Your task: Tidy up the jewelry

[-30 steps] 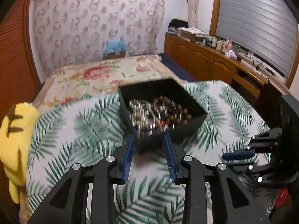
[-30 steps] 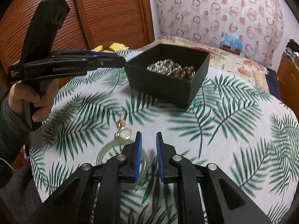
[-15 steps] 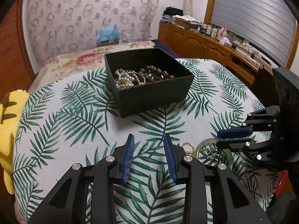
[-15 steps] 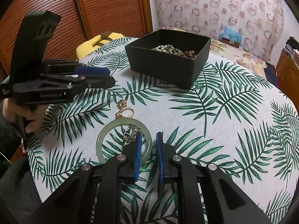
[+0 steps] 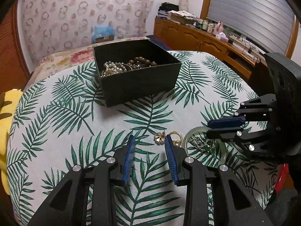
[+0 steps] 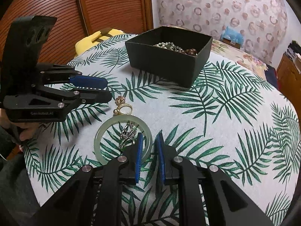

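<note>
Both grippers have dropped back from the black box [image 5: 137, 75] toward the loose pieces: the left gripper [image 5: 149, 143] hangs wide apart beside the gold earring [image 5: 159, 139], and the right gripper [image 6: 149, 141] hangs narrowly parted over the jade bangle [image 6: 99, 131]. That bangle looks stiff, slick and breakable, so its rim seems the place to pinch. Farther off, the box holds pearls and brown beads.

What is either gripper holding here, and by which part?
Nothing. The left gripper is open near the gold earring; the right gripper straddles the jade bangle's rim, unclosed.

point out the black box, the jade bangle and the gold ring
black box [image 5: 139, 86], left wrist view, front wall
jade bangle [image 6: 107, 127], right wrist view, upper left rim
gold ring [image 6: 125, 108], right wrist view, band
</note>
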A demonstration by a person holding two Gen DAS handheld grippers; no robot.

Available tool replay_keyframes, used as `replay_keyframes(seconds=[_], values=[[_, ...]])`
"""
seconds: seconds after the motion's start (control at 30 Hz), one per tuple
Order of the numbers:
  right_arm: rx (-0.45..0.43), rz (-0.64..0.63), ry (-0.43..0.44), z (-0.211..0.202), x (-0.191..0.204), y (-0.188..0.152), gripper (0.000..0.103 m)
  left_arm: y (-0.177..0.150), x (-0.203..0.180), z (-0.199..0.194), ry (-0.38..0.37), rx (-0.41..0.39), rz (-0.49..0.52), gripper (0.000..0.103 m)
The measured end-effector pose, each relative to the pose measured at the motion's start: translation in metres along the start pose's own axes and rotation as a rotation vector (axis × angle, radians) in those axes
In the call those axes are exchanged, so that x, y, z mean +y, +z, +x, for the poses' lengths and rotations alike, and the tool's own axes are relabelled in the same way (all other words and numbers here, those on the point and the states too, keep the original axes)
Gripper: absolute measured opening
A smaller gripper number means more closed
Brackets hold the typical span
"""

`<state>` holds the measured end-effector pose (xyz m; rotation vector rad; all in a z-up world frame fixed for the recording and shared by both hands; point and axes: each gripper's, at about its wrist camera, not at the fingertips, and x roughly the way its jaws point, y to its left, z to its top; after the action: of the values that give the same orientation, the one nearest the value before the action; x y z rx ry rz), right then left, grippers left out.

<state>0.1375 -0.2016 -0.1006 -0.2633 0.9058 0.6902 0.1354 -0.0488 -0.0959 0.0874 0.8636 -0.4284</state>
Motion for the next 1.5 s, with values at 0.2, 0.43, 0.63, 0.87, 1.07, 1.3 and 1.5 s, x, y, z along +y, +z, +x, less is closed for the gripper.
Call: replay_keyframes(seconds=[0.2,0.43,0.63,0.87,1.07,1.3,1.5], values=[[-0.067,0.010,-0.011,-0.013,-0.001,0.002,0.008,0.001,-0.004,0.002,0.000,0.005,0.011,0.031],[-0.106,0.030,-0.019,-0.028,-0.009,0.003,0.008,0.006,-0.008,0.013,-0.010,0.017,0.025,0.029],[-0.127,0.048,-0.023,-0.033,-0.017,0.004,0.008,0.011,-0.010,0.019,-0.029,0.024,0.028,0.012],[-0.145,0.052,-0.024,-0.036,-0.026,0.011,0.008,0.016,-0.010,0.015,-0.034,-0.001,0.032,0.004],[-0.183,0.038,-0.022,-0.042,-0.032,0.031,0.008,0.030,-0.006,0.004,-0.029,-0.042,0.016,0.004],[-0.235,0.007,-0.035,-0.046,-0.045,0.068,0.008,0.051,0.005,-0.004,-0.005,-0.089,0.003,0.004],[-0.249,-0.004,-0.053,-0.034,-0.059,0.098,0.008,0.069,0.019,-0.006,0.033,-0.121,-0.013,0.004]])
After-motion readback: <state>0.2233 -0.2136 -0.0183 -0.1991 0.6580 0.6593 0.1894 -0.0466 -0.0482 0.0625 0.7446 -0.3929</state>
